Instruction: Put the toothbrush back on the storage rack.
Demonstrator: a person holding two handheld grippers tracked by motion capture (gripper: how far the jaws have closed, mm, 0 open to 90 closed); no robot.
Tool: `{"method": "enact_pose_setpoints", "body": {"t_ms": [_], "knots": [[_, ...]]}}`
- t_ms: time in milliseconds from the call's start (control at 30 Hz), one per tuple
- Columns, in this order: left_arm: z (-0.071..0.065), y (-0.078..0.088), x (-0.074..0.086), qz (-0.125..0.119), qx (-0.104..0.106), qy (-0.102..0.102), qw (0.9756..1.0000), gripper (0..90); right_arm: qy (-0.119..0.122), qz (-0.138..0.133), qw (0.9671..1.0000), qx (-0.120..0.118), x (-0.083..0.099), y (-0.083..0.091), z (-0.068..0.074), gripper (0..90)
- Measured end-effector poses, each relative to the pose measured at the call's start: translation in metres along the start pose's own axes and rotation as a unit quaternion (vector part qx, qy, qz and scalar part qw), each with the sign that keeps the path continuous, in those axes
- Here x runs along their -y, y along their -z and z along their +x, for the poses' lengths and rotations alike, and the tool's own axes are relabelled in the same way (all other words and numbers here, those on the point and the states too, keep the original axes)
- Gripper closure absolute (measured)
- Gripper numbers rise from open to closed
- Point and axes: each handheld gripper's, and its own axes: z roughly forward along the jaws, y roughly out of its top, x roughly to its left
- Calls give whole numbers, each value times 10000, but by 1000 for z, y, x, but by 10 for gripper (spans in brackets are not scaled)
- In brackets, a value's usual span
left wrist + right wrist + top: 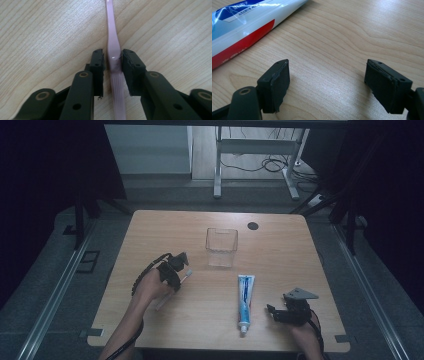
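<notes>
I have the left hand-held gripper point(112, 61) pinched on the pink toothbrush point(113, 45) at its neck, centre frame on the tabletop point(50, 32). Light, stiff, slick plastic; likely to swivel.

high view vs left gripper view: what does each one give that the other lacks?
High view alone: the clear plastic cup, the toothpaste tube, the right gripper with jaws open beside that tube, and the left gripper seen from outside. Left gripper view alone: the jaws closed on the pink toothbrush at its handle, pads against both sides. Both share: the toothbrush and the wooden table.
</notes>
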Motion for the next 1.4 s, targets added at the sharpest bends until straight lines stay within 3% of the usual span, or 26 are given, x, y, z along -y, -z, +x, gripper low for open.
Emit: {"method": "enact_pose_setpoints", "body": {"t_ms": [233, 533, 767, 967, 1133, 1200, 1333, 1400], "knots": [[-3, -1, -6, 225, -212, -9, 9995, 783, 1, 0, 10000, 0, 0, 0, 0, 201], [0, 0, -3, 93, 7, -47, 9999, 795, 5, -1, 10000, 0, 0, 0, 0, 201], [1, 13, 0, -264, 101, -28, 9996, 795, 4, -1, 10000, 0, 0, 0, 0, 201], [-1, 29, 1, -639, 169, -73, 9978, 795, -2, -2, 10000, 0, 0, 0, 0, 201], [-3, 44, 2, -1052, 256, -115, 9940, 795, -2, -3, 10000, 1, 0, 0, 0, 201], [-3, 47, 3, -1113, 259, -134, 9934, 795, -2, -2, 10000, 1, 0, 0, 0, 201], [-5, 60, 4, -1481, 281, -223, 9883, 795, 7, -10, 10000, 1, 0, 0, 0, 201], [-6, 62, 3, -1539, 259, -238, 9875, 795, 8, -11, 10000, 1, 0, 0, 0, 201]]}}
